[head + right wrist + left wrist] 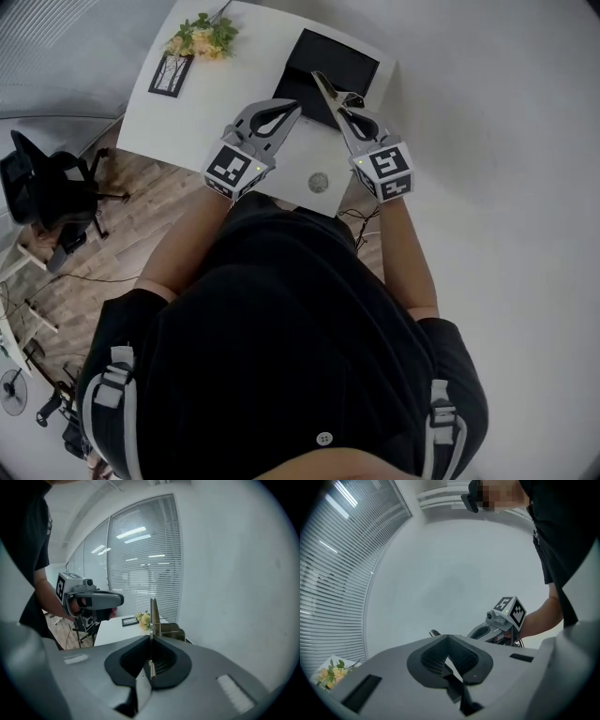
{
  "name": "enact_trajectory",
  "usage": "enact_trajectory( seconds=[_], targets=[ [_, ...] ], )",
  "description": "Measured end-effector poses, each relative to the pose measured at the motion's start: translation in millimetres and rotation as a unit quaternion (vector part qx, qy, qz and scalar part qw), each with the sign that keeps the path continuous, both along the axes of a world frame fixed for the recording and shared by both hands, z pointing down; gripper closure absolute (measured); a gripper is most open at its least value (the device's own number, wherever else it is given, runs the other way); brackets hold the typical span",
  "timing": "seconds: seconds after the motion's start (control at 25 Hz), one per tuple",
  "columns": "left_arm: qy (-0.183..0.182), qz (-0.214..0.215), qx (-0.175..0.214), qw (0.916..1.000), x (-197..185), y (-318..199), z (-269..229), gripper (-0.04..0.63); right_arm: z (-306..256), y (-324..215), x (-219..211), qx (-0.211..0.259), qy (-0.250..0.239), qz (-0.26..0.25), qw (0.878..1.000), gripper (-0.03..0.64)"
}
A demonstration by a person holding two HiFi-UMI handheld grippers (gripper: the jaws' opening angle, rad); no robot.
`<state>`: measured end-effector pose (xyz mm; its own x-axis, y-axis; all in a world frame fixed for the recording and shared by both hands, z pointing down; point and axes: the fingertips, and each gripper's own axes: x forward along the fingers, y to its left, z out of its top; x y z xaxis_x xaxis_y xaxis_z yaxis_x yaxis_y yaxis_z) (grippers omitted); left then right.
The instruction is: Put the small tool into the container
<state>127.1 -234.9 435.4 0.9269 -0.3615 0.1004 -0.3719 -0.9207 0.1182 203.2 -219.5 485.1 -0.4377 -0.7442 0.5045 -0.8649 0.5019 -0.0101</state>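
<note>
A black rectangular container (345,58) lies at the far end of the white table (187,112). My right gripper (330,97) hangs over the container's near edge, shut on a thin metal tool (317,79) that sticks out past its tips. In the right gripper view the tool (153,612) stands up as a narrow metal strip from the closed jaws of the right gripper (151,641). My left gripper (292,107) is beside it on the left, shut and holding nothing. It also shows in the right gripper view as the left gripper (117,599).
Yellow flowers (202,37) and a small framed picture (172,74) lie at the table's far left corner. A round grommet (319,181) is set into the near edge. An office chair (47,187) stands on the wooden floor to the left. A white wall rises to the right.
</note>
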Motion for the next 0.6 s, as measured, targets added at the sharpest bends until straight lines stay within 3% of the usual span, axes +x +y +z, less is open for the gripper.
enact_trajectory(
  seconds=[0.28,0.6],
  targets=[
    [-0.008,-0.044,-0.002,0.999,13.7,-19.8,16.9,0.588,39.2,-28.8,13.5,-0.052,0.025,-0.048,0.997,0.604],
    [-0.008,-0.077,-0.011,0.9969,18.3,-41.2,37.1,0.588,94.8,-46.1,12.9,-0.127,0.063,-0.096,0.985,0.604]
  ],
)
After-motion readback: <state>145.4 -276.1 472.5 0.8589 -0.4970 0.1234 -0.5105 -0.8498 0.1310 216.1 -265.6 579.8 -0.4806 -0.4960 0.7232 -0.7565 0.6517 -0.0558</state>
